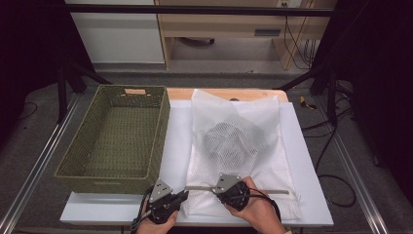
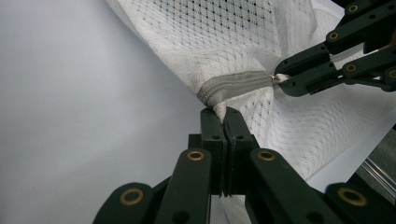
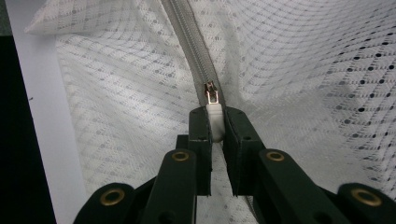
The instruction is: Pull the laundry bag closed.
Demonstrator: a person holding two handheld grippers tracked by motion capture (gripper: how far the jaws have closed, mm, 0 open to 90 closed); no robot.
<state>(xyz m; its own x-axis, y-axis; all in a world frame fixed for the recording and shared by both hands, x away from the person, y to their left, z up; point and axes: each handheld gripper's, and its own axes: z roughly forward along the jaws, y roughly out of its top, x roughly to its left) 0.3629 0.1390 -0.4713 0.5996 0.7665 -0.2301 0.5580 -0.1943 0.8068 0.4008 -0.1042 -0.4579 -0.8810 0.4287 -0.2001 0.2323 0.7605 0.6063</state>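
The right gripper (image 3: 213, 123), clamped on the zipper tab (image 3: 214, 121), has the zipper (image 3: 187, 42) straight ahead; the left gripper (image 2: 225, 122) pinches the mesh bag (image 2: 219, 51) corner.

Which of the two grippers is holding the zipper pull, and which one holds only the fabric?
The right gripper grips the white zipper pull. The left gripper pinches the corner of the mesh bag at the zipper's end.

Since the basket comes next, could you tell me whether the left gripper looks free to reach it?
Probably not yet: the left gripper is shut on the mesh bag's corner, though the basket sits beside it.
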